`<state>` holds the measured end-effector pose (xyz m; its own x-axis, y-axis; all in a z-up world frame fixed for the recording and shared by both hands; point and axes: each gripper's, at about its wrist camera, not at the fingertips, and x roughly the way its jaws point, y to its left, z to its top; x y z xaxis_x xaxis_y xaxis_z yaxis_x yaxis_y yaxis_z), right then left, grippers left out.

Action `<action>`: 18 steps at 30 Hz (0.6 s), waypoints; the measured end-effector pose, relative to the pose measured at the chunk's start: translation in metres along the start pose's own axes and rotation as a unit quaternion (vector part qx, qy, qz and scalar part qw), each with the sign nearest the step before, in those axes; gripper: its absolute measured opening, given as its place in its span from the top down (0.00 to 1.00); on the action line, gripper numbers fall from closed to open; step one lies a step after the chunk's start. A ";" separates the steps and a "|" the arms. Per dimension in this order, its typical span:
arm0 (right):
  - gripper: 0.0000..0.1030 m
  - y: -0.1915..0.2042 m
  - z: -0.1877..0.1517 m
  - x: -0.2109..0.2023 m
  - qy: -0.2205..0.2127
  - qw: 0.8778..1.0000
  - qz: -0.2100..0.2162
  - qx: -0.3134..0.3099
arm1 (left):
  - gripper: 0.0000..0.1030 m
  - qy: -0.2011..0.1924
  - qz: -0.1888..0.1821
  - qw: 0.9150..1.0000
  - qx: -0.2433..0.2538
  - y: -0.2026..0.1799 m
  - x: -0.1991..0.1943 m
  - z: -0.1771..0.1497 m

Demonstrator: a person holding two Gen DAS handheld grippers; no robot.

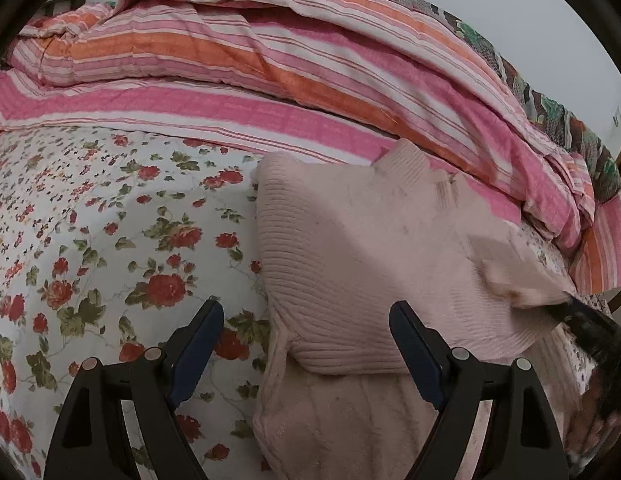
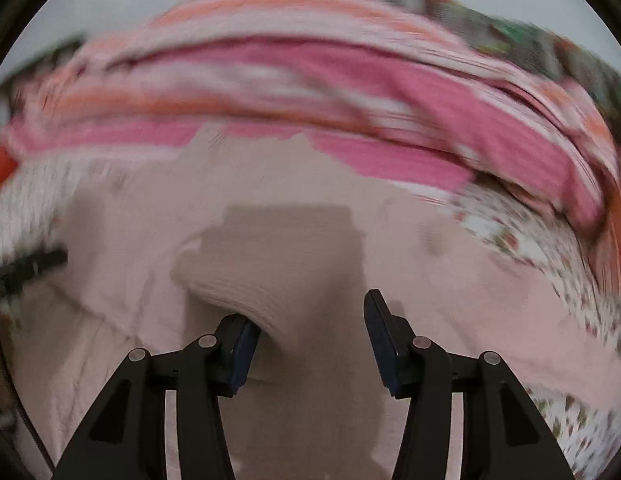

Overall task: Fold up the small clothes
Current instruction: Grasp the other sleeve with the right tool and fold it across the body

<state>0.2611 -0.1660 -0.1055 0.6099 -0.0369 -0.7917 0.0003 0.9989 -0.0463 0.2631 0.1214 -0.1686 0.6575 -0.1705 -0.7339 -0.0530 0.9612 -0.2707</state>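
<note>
A pale pink ribbed knit sweater [image 1: 350, 248] lies partly folded on the floral bedsheet [image 1: 110, 220]. My left gripper [image 1: 306, 316] is open and empty, its fingers straddling the sweater's near left edge. In the left wrist view the right gripper [image 1: 590, 320] shows at the right edge, touching a blurred fold of the sweater. In the blurred right wrist view my right gripper [image 2: 310, 320] is open, with a fold of the sweater [image 2: 270, 264] lying against its left finger [image 2: 242, 344]. The left gripper [image 2: 26, 268] shows at the left edge.
A pink, orange and white striped quilt [image 1: 290, 64] is heaped along the far side of the bed, over a dark patterned blanket [image 1: 550, 100]. A pale wall is behind. The floral sheet spreads left of the sweater.
</note>
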 end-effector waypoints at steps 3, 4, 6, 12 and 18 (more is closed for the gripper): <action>0.51 -0.042 -0.006 -0.006 0.015 0.999 0.022 0.039 | 0.19 0.000 -0.003 1.000 -0.003 0.000 0.002 0.001; 0.51 -0.051 -0.010 -0.006 0.020 0.999 0.024 0.044 | 0.19 -0.002 -0.005 1.000 -0.005 0.000 0.003 0.002; 0.51 -0.065 -0.017 -0.008 0.016 0.998 0.018 0.055 | 0.20 -0.005 -0.011 1.000 -0.011 0.003 0.003 0.006; 0.53 -0.094 -0.030 0.002 0.023 0.995 0.046 0.084 | 0.32 -0.014 -0.019 0.999 -0.037 0.012 0.006 0.015; 0.87 -0.101 -0.031 0.002 0.003 0.993 0.069 0.096 | 0.78 -0.006 -0.053 0.997 -0.062 0.019 0.017 0.017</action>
<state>0.2382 -0.2681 -0.1214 0.6098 0.1012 -0.7861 0.0681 0.9815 0.1792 0.2863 0.1401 -0.1757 0.6726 -0.2661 -0.6905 -0.0757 0.9034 -0.4220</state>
